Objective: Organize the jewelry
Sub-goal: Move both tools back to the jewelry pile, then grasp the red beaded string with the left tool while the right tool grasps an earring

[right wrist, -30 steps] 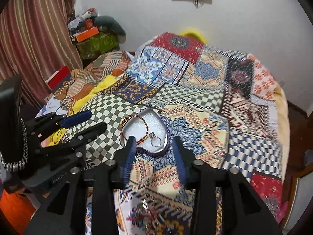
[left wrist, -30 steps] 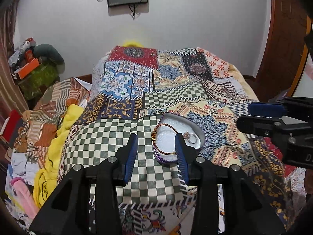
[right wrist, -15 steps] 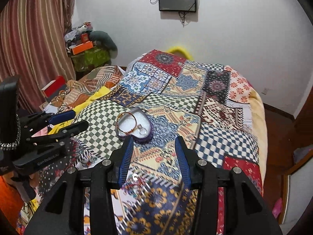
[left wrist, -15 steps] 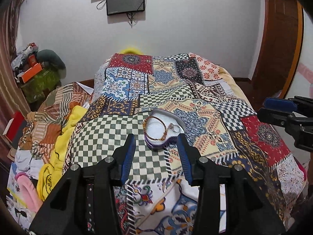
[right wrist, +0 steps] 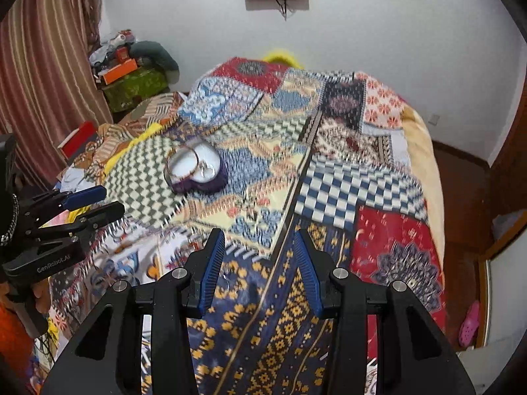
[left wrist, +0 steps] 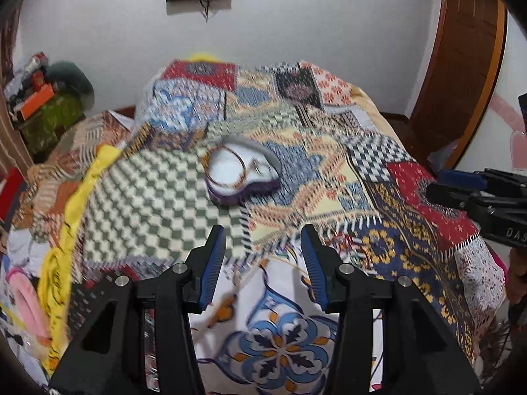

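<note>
Both of your grippers have pulled back from the heart-shaped tin (left wrist: 242,172): a second ago its near edge sat right between the left fingers, and now it lies well beyond both sets of fingertips, out on the patchwork bedspread (left wrist: 329,177) where the green-checked patch meets the blue floral one. The tin looks the same as before, lid off, with a thin bracelet (right wrist: 181,166) curving along its left side and a ring (right wrist: 208,171) near its right wall; motion blur hides finer detail. My reading: the jewelry is already in the tin and this retreat is either the end of a placement or a reset before a next step, though no loose pieces show on the spread and no lid is in view. The left gripper (left wrist: 263,263) has just been opening a little further, blue pads moderately apart with nothing between them but the quilt edge below. The right gripper (right wrist: 258,265) is also partly apart and empty, its gap unchanged. Both point forward and steeply down over the near end of the bed, side by side, each visible at the margin of the other's view. In the right wrist view, part of your hand (right wrist: 41,296) shows under the left tool. If another piece must go in, you will need to re-approach from here.
</note>
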Demonstrator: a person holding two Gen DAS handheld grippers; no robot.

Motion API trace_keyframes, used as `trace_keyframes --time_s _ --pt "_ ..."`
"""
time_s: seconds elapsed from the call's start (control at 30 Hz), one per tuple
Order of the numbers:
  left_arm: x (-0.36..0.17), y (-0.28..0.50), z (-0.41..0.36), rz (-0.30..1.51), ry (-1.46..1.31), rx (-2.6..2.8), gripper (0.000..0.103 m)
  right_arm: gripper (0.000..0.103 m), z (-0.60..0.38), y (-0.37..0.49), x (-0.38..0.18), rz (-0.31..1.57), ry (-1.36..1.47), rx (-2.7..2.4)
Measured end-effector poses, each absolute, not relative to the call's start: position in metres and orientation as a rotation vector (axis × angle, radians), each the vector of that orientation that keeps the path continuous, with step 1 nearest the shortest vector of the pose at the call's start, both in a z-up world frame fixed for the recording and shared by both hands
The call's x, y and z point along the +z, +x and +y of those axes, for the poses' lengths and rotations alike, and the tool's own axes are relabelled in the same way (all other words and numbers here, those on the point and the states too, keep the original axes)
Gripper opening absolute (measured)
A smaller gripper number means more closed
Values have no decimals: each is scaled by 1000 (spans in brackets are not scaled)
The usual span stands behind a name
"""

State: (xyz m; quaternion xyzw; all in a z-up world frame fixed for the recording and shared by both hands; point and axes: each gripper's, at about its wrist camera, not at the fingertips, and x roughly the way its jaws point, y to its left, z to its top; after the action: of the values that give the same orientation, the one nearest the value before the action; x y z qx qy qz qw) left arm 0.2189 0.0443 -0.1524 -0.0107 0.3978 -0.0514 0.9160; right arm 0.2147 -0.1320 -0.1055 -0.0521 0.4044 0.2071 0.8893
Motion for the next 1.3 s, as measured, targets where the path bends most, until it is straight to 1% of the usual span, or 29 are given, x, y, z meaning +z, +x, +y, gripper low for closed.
trace_keyframes --time_s 0.23,0.6,0.77,0.8,0.87,0.93,0.97,1.07,1.3 --pt "-176 216 36 857 -38 -110 46 40 -121 208 -139 893 -160 465" --pt "-184 211 14 866 5 -196 46 40 -103 215 -164 939 -204 525" --pt "-187 215 5 873 -5 -238 45 30 -98 215 -168 924 -237 534" --pt "-188 215 4 878 -10 -246 43 28 -98 216 -168 922 -237 536" --pt "-190 217 1 889 -22 -263 40 20 -97 218 -169 919 -239 539" --pt "-192 218 -1 899 -34 -278 37 14 -97 218 -170 912 -242 542" --pt "-194 218 -3 905 -33 -281 33 11 -97 217 -171 908 -241 543" --pt "-199 221 -7 923 -23 -274 28 10 -99 218 -171 904 -224 549" --pt "-203 226 -9 923 -49 -253 28 9 -105 213 -169 893 -208 551"
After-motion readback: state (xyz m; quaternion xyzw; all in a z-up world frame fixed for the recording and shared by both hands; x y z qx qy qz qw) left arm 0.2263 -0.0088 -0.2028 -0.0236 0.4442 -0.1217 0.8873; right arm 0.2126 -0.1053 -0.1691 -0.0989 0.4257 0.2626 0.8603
